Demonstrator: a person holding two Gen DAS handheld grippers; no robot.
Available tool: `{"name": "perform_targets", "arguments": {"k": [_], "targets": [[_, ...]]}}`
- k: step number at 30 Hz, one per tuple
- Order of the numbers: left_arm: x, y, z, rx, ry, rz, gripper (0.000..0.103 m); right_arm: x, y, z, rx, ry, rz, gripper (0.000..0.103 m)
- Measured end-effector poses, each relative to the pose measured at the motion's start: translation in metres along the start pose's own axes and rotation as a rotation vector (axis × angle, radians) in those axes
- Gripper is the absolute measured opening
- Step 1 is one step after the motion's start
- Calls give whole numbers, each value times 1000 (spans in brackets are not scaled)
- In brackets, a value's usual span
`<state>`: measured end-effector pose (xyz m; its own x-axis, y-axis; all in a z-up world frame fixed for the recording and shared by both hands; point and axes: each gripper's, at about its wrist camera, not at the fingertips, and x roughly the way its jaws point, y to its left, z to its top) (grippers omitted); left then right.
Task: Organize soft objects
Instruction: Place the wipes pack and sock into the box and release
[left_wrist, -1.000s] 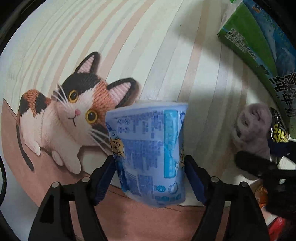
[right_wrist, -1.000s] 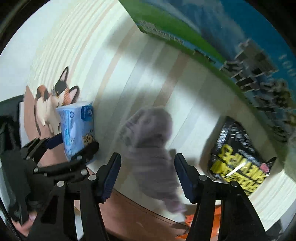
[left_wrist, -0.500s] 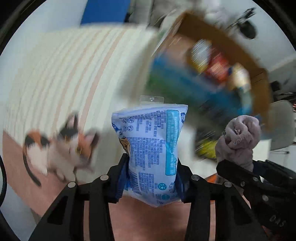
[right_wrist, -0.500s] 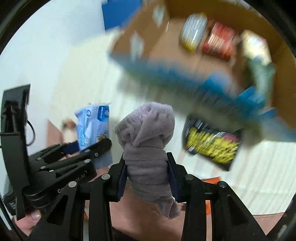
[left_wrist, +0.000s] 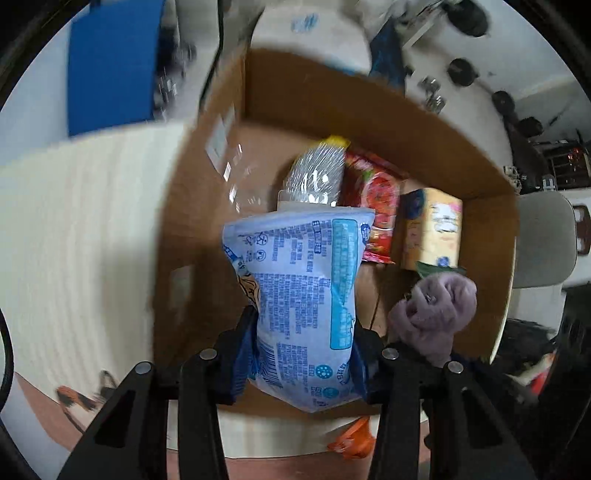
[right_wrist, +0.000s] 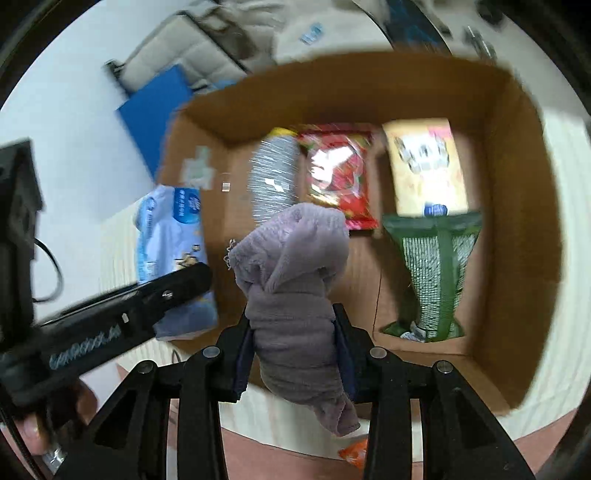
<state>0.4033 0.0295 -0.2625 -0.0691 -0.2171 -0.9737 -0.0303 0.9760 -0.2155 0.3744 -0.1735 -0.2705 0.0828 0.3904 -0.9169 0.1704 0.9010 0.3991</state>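
My left gripper (left_wrist: 301, 354) is shut on a light blue soft pack (left_wrist: 306, 302) and holds it over the near left part of an open cardboard box (left_wrist: 207, 206). My right gripper (right_wrist: 293, 354) is shut on a rolled grey-purple cloth (right_wrist: 295, 295) and holds it above the box's near edge (right_wrist: 424, 347). The cloth also shows at the right of the left wrist view (left_wrist: 432, 314). The blue pack and the left gripper (right_wrist: 177, 284) show at the left of the right wrist view.
Inside the box lie a silver wrapped roll (right_wrist: 273, 177), a red snack bag (right_wrist: 340, 173), a yellow tissue pack (right_wrist: 424, 166) and a green patterned bag (right_wrist: 432, 277). An orange wrapper (left_wrist: 351, 439) lies on the striped mat (left_wrist: 74, 240) in front of the box.
Both grippers closed on their objects, lifted them off the mat and carried them over the cardboard box. The cat picture on the mat has dropped out toward the lower left.
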Motion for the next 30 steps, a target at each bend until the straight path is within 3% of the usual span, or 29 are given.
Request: {"name": "perform_targets", "arguments": {"k": [3,10,17,21,24,26,28,30], "targets": [[31,-1,11,-11,72,8,42,26,-18,10,87,41,22,41],[70,-4,16,3,139,60,42,59,-32,18,119,78,-23,41],[82,-7,14,7,165,80,44,80,-30,23,120,96,-58,41],[77,-12,16,3,177,79,50,82,-25,25,101,100,-90,43],[56,-21,31,21,158,73,56,75,-14,31,67,89,-110,51],[41,-23,29,35,125,87,63,65,-5,31,31,72,-131,68],[28,-25,26,41,99,86,77,55,0,30,-1,54,-149,72],[13,-26,21,40,58,90,79,43,5,27,-33,38,-177,74]]}}
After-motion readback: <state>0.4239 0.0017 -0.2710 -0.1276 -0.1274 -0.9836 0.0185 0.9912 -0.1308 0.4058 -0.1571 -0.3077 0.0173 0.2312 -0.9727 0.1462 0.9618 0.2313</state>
